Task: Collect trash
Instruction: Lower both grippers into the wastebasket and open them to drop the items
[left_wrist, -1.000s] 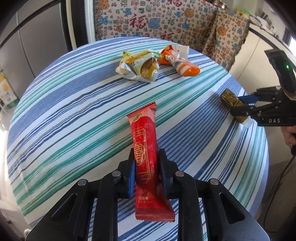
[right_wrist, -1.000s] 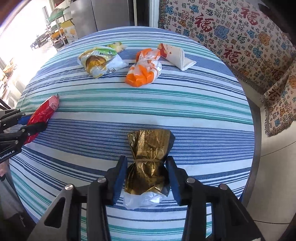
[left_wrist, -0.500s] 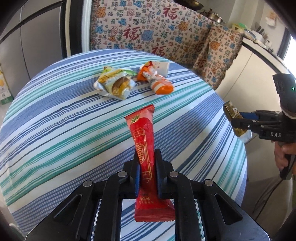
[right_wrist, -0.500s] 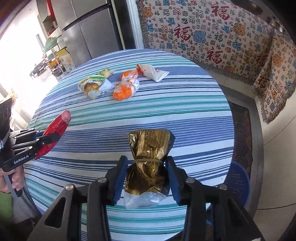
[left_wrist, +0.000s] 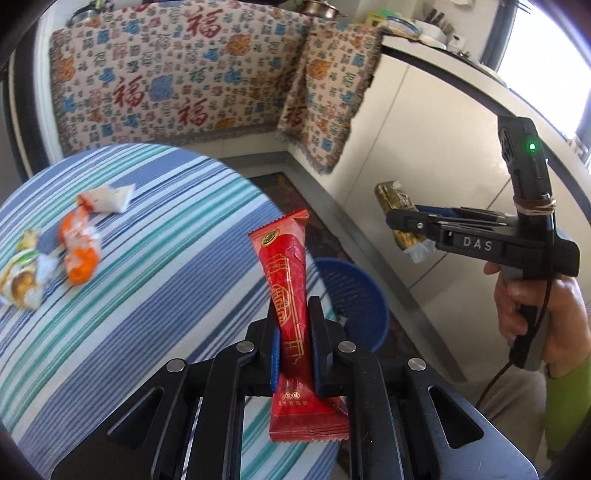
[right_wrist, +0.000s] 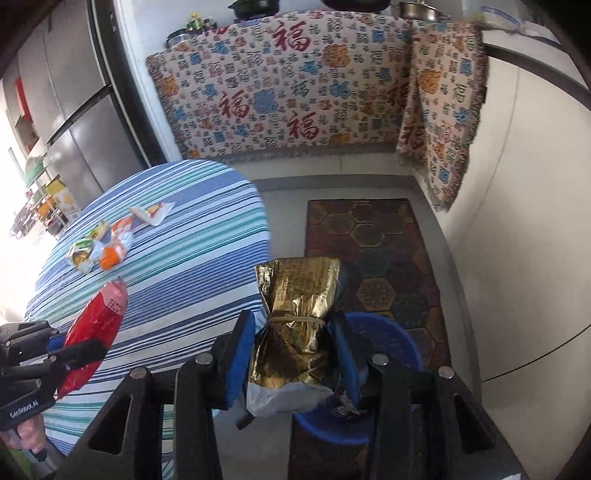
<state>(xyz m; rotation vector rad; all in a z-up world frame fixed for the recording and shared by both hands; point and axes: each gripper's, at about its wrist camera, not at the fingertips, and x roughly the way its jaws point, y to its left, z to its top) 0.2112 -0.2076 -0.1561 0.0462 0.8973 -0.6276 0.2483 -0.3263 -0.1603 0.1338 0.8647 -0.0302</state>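
My left gripper (left_wrist: 293, 321) is shut on a long red snack wrapper (left_wrist: 286, 280), held up over the table's right edge. My right gripper (right_wrist: 295, 332) is shut on a crumpled gold foil wrapper (right_wrist: 299, 295), held above a blue basket (right_wrist: 384, 339) on the floor. The basket also shows in the left wrist view (left_wrist: 354, 295), beyond the red wrapper. The right gripper with the gold wrapper (left_wrist: 397, 206) shows at the right of the left wrist view. Three wrappers lie on the striped table (left_wrist: 155, 266): orange (left_wrist: 79, 254), white (left_wrist: 107, 197), yellow-green (left_wrist: 22, 277).
A patterned rug (right_wrist: 373, 251) lies on the floor beside the round table. A patterned cloth (right_wrist: 295, 85) hangs on the back wall and over a white counter (left_wrist: 443, 155) at the right. A steel fridge (right_wrist: 74, 122) stands at the left.
Both grippers have lifted their wrappers off the table and swung right, off the table edge. The blue basket on the floor has come into view under the right gripper.
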